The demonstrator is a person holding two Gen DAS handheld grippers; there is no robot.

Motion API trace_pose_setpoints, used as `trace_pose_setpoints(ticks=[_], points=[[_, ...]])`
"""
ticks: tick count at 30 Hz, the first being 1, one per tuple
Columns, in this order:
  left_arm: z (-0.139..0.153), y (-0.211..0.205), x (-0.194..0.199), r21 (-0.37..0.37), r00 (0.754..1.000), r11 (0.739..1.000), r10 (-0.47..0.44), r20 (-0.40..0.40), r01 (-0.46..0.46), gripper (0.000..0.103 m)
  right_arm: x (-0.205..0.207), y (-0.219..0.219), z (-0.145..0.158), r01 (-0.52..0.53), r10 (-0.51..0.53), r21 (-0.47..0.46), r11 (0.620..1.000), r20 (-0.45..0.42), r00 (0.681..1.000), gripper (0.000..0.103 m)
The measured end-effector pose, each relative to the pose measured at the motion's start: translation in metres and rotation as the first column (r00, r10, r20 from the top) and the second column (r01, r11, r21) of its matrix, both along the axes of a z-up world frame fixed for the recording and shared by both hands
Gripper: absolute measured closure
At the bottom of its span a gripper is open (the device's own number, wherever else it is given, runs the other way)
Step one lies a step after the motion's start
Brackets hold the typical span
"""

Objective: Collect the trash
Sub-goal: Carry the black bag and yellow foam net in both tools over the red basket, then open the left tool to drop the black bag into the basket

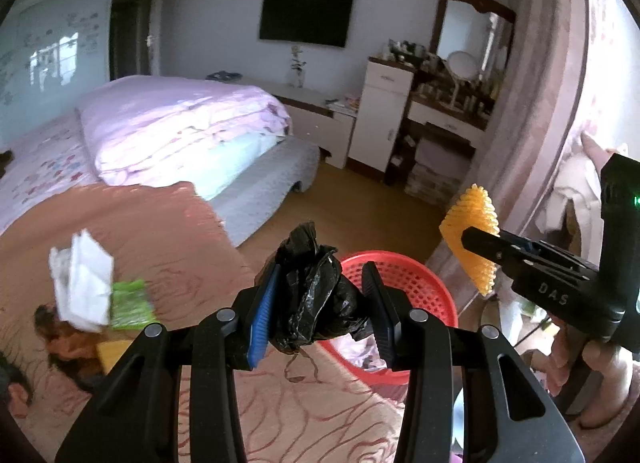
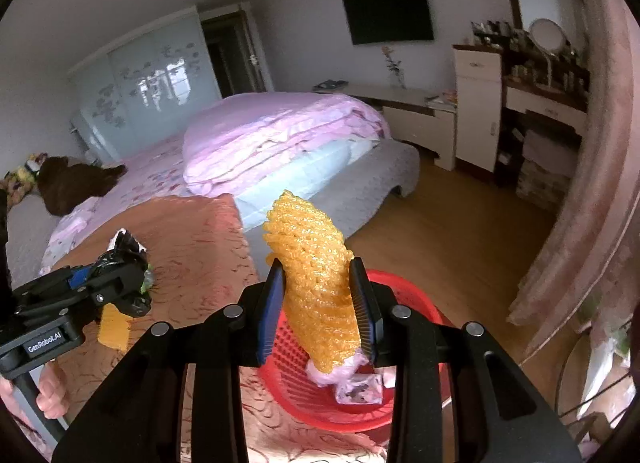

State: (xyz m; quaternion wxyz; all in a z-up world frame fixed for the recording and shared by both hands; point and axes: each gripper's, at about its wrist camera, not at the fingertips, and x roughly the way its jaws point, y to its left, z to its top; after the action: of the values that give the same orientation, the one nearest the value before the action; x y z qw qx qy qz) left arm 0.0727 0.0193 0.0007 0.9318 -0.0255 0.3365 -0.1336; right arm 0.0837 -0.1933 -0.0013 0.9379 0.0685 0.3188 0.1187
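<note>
Left gripper (image 1: 320, 295) clamped on crumpled black bag (image 1: 316, 283), right gripper (image 2: 318, 303) on yellow foam net (image 2: 312, 263); releasing short of red basket (image 2: 404, 287) drops both onto bedspread (image 1: 180, 231).

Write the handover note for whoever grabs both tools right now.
Left tool: shut on a crumpled black plastic bag.
Right tool: shut on a yellow foam net sleeve.
Red plastic mesh basket: just beyond both tools, at the edge of the brown patterned bedspread, already holding some wrappers.
Left: drop both pieces in, then fetch the white crumpled paper and green packet lying on the bedspread.
</note>
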Motion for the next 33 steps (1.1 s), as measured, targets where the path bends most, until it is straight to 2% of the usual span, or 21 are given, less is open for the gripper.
trace_pose_setpoints(ticks=[9, 17, 23, 30, 31, 33], points=[[-0.019, -0.037, 0.014, -0.008, 0.995, 0.996, -0.086, -0.053, 0.085, 0.063, 0.01, -0.019, -0.02, 0.055, -0.054, 0.017, 0.998, -0.066, 0.996, 0.07], [-0.043, -0.056, 0.03, -0.02, 0.986, 0.992, -0.124, -0.115, 0.123, 0.063, 0.018, -0.027, -0.035, 0.082, -0.079, 0.017, 0.997, -0.115, 0.99, 0.07], [-0.061, -0.069, 0.038, 0.005, 0.973, 0.988, -0.154, -0.171, 0.157, 0.062, 0.027, -0.034, -0.051, 0.098, -0.093, 0.021, 0.995, -0.167, 0.982, 0.069], [-0.076, -0.072, 0.041, 0.018, 0.966, 0.986, -0.156, -0.207, 0.164, 0.056, 0.032, -0.035, -0.063, 0.101, -0.094, 0.022, 0.995, -0.208, 0.973, 0.069], [-0.078, -0.073, 0.042, 0.018, 0.965, 0.986, -0.157, -0.212, 0.164, 0.054, 0.033, -0.035, -0.063, 0.101, -0.094, 0.023, 0.995, -0.21, 0.973, 0.069], [-0.08, -0.072, 0.041, 0.02, 0.966, 0.987, -0.149, -0.209, 0.157, 0.043, 0.034, -0.035, -0.063, 0.099, -0.092, 0.023, 0.995, -0.212, 0.973, 0.069]])
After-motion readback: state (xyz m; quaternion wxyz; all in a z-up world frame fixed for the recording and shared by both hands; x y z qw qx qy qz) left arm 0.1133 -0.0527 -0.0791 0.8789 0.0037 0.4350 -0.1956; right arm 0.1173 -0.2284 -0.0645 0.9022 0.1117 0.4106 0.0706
